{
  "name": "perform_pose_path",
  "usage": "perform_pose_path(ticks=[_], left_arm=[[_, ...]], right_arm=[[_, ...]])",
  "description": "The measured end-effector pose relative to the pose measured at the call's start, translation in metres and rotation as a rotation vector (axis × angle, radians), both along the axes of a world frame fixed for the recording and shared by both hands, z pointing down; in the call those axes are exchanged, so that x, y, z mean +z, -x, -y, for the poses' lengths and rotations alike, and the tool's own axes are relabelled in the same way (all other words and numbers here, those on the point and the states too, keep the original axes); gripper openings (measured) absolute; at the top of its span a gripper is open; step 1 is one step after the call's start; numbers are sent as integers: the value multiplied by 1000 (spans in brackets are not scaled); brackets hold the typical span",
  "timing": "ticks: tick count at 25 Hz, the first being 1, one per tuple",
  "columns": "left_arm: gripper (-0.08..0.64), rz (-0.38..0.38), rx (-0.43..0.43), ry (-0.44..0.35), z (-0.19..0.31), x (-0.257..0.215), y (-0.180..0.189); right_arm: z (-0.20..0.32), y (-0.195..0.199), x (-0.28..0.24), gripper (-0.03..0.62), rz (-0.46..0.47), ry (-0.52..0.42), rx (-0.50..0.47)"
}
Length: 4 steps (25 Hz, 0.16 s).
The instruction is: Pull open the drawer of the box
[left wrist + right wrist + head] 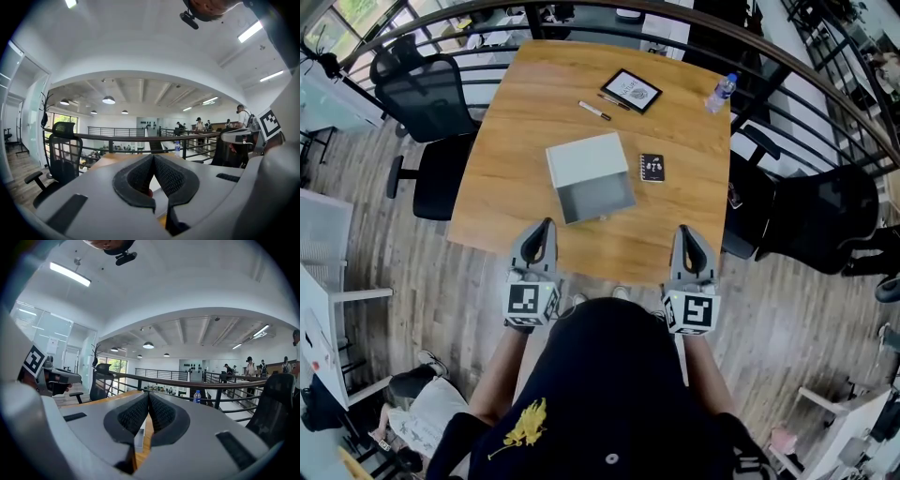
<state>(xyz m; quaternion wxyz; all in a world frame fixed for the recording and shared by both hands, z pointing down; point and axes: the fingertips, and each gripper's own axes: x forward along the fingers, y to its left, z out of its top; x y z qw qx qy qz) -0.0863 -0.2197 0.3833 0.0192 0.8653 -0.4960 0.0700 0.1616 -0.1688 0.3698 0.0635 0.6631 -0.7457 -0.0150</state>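
Squat grey box (589, 175) on grainy wooden table (517, 112); left gripper (547, 225), right gripper (685, 231): ribbed black jaws pressed together.

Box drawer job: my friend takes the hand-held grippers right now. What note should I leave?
Left hand-held gripper: shut, empty, held over the near edge of the table.
Right hand-held gripper: shut, empty, same.
Box: mid-table, just ahead of both, untouched.
Done: nothing; the drawer looks closed.
Left: reach the box's front, grip the drawer, pull it toward you.
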Motion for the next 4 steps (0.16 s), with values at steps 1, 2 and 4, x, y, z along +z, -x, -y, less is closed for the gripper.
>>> perform_pose_path(ticks=[1, 2, 4], left_arm=[[9, -1, -1, 1, 0, 0, 1], [9, -1, -2, 2, 1, 1, 2], [9, 0, -5, 4, 1, 2, 5]], right_arm=[[1, 0, 0, 0, 1, -1, 1], [1, 1, 1, 0, 2, 0, 2], [2, 2, 2, 0, 3, 2, 2]])
